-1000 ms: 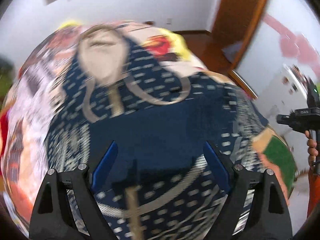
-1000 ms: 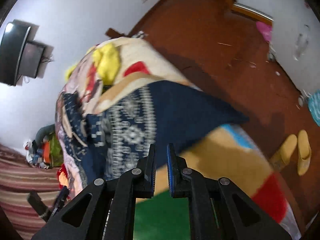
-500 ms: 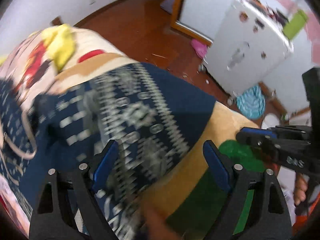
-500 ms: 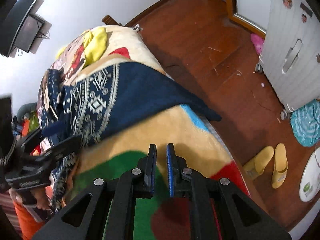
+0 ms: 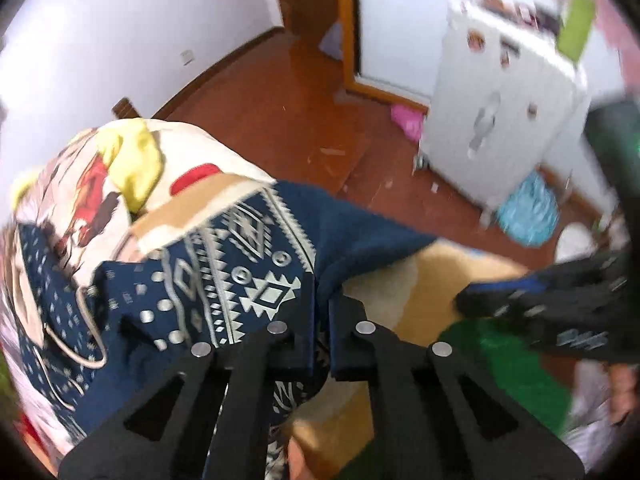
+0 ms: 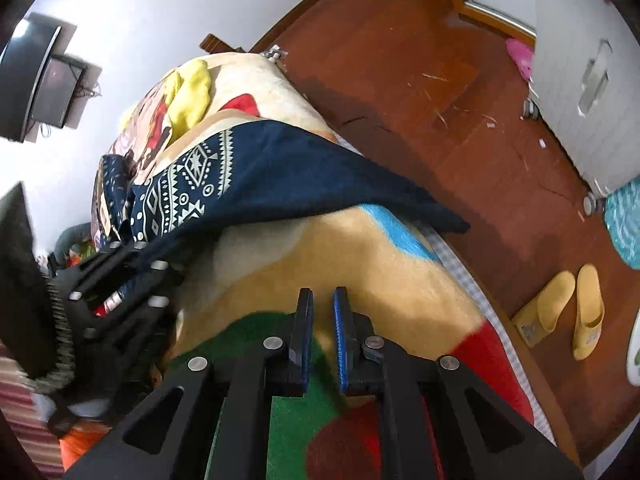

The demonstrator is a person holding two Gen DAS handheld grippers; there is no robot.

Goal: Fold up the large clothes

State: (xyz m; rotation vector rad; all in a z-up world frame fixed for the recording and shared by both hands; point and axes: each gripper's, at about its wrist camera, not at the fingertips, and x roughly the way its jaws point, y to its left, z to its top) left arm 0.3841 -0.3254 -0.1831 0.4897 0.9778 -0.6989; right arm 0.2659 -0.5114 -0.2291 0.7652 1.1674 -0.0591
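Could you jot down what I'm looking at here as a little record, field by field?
Place: bedroom, wooden floor
Work surface: bed under a colourful blanket
Garment: navy patterned garment, spread on the blanket, one corner hanging past the bed's edge
Left gripper: shut on the garment's near edge
Right gripper: shut, holding nothing, over the blanket
Also on bed: yellow cloth
On floor: yellow slippers
Near wall: white cabinet
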